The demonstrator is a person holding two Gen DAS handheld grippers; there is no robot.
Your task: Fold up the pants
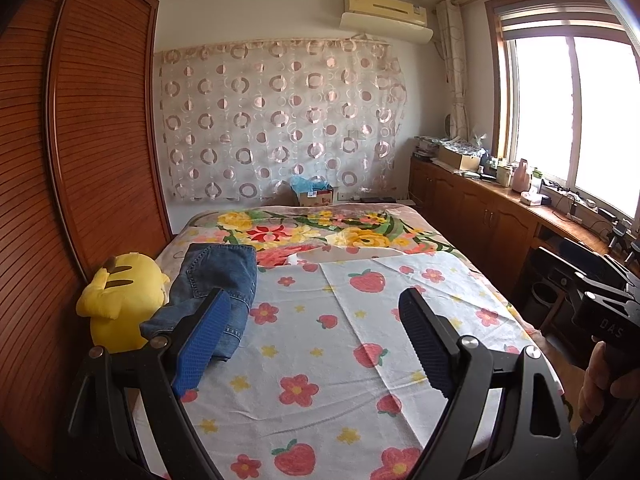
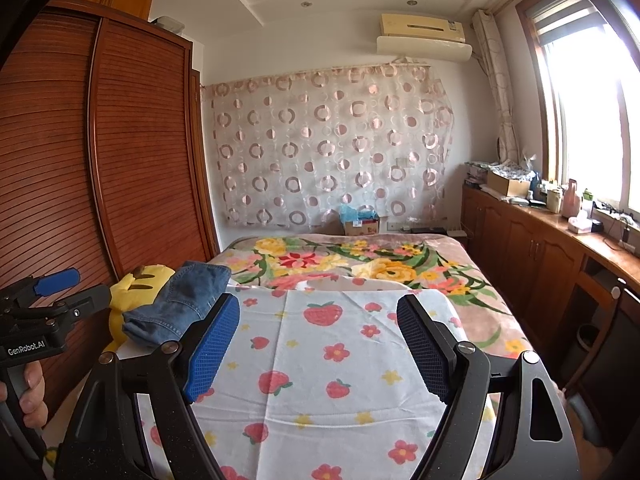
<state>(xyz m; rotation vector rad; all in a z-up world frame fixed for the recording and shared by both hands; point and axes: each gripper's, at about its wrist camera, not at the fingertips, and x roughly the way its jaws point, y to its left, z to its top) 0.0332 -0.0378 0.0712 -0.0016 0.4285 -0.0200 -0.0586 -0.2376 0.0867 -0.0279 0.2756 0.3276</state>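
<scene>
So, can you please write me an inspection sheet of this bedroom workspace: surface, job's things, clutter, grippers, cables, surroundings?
Surface: bed with a strawberry sheet laid over a flowered blanket; the sheet shows light creases.
Job's things: jeans lying bunched at the bed's left edge, not in either gripper.
Clutter: yellow plush toy beside the jeans, against the wardrobe.
Grippers: left gripper open and empty above the sheet; right gripper open and empty too.
Cables: some wires on the counter under the window.
Surroundings: patterned curtain, air conditioner, a cardboard box behind the bed.
</scene>
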